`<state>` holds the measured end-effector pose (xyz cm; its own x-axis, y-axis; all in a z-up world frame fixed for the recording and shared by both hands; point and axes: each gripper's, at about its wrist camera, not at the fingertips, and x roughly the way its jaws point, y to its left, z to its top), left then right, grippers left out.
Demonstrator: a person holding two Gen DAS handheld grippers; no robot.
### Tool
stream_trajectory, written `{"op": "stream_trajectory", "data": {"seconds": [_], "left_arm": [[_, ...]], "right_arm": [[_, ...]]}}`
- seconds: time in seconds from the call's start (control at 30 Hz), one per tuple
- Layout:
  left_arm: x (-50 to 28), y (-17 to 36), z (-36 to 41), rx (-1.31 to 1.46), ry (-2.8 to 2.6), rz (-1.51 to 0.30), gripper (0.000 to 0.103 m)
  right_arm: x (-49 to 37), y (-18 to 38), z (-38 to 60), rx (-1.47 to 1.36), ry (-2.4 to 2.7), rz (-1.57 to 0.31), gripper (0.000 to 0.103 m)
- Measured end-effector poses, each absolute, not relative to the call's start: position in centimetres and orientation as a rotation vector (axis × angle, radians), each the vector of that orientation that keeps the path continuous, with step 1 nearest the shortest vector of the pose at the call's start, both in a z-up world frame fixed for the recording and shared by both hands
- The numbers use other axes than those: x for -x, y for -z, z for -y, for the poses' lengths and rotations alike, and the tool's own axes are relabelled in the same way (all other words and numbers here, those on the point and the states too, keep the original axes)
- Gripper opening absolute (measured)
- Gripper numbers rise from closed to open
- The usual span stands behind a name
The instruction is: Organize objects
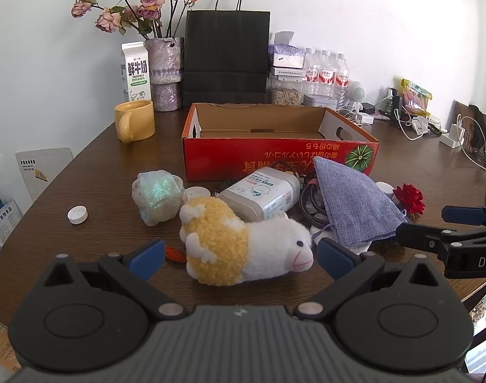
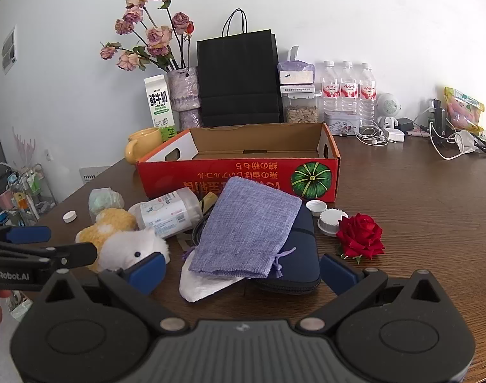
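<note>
A: We hold both tools above the near edge of the brown table [image 1: 93,172]. Our left gripper [image 1: 241,255] has its jaws spread wide, nothing pressed between the blue pads. The stuffed sheep [image 1: 243,242] lies on its side just in front of it, in the gap but untouched.

B: Same on our right gripper [image 2: 243,269]: jaws wide apart, empty. Ahead of it we see the blue cloth pouch [image 2: 246,233], lying over a dark zip case [image 2: 302,255] and a white paper [image 2: 204,284].

A: Where do we see the box?

B: The red cardboard box [image 2: 239,175] stands open behind the clutter, nothing showing inside it. A plastic jar [image 2: 169,214] lies on its side against the box front, between the sheep and the pouch.

A: To the left of the sheep we have a crumpled bag [image 1: 156,198] and, well apart, a small white cap [image 1: 78,214].

B: On our right sits a red rose [image 2: 359,234], touching a ribbed white lid [image 2: 330,221], with another cap [image 2: 316,207] just behind.

A: A yellow mug [image 1: 135,120] stands left of the box.
</note>
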<state>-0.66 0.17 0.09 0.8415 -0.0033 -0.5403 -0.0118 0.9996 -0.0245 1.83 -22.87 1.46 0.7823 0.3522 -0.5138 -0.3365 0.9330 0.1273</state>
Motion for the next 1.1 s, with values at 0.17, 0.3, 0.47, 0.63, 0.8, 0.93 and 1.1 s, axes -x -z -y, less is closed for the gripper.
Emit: {"op": "stream_trajectory", "data": {"seconds": [0.17, 0.3, 0.47, 0.63, 0.8, 0.93, 1.1], "left_arm": [[0.62, -0.05, -0.15, 0.027, -0.005, -0.572, 0.103], [0.62, -0.05, -0.15, 0.027, -0.005, -0.572, 0.103], [0.65, 0.1, -0.18, 0.028, -0.004, -0.575, 0.103], [0.7, 0.31, -0.25, 0.03, -0.004, -0.575, 0.103], [0.68, 0.44, -0.32, 0.031, -0.003, -0.577, 0.103], [0.66, 0.41, -0.32, 0.031, -0.004, -0.578, 0.103], [0.66, 0.41, -0.31, 0.031, -0.003, -0.579, 0.103]], "right_arm": [[-1.54, -1.5, 22.7, -0.023, -0.374, -0.557, 0.103], [-1.55, -1.46, 22.68, -0.023, -0.374, -0.557, 0.103], [-1.53, -1.42, 22.6, -0.022, -0.373, -0.557, 0.103], [-1.55, -1.32, 22.55, -0.021, -0.373, -0.558, 0.103], [-1.55, -1.21, 22.47, -0.018, -0.373, -0.559, 0.103], [-1.58, -1.3, 22.5, -0.019, -0.373, -0.56, 0.103], [-1.58, -1.31, 22.49, -0.019, -0.372, -0.56, 0.103]]}}
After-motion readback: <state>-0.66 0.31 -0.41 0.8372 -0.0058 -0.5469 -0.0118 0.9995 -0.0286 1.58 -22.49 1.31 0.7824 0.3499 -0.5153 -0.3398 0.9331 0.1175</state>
